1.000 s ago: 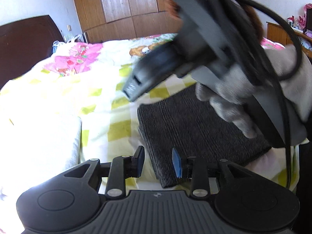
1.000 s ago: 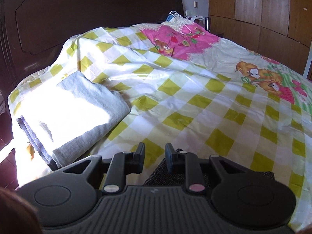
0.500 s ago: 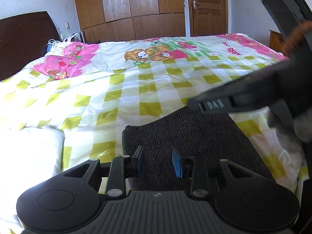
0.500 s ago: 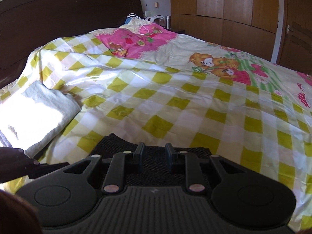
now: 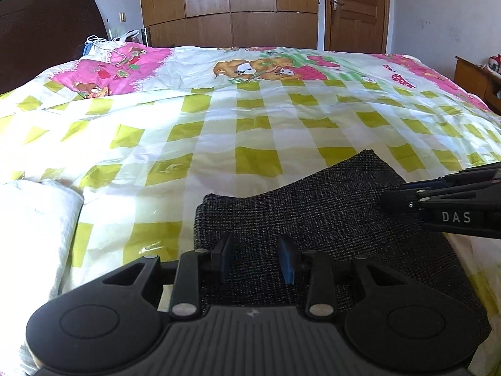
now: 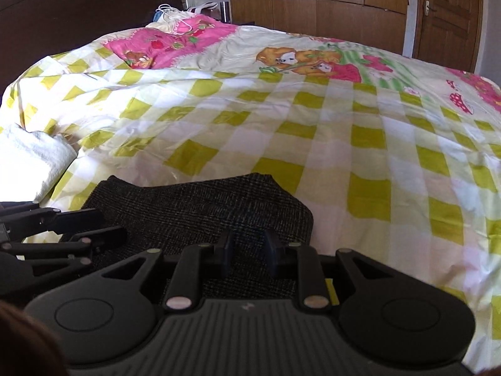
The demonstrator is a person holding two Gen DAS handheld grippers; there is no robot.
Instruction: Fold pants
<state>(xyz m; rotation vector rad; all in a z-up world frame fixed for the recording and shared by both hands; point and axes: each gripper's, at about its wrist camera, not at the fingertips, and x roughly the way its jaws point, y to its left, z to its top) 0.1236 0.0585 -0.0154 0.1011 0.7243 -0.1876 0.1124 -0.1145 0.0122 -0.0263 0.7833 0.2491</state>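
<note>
Pants (image 5: 313, 216) folded, dark, at the bed's (image 5: 219, 144) near edge.
My left gripper (image 5: 255, 261) and right gripper (image 6: 249, 257) hover over them, jaws apart, grasping nothing.

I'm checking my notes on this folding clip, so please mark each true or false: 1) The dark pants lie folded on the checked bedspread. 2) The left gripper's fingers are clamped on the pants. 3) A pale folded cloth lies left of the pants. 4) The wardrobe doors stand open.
1) True: the dark pants lie as a folded block on the checked bedspread.
2) False: the left gripper has a clear gap between its fingers, with no cloth pinched between them.
3) True: the pale folded cloth lies left of the pants.
4) False: the wardrobe doors are closed.
</note>
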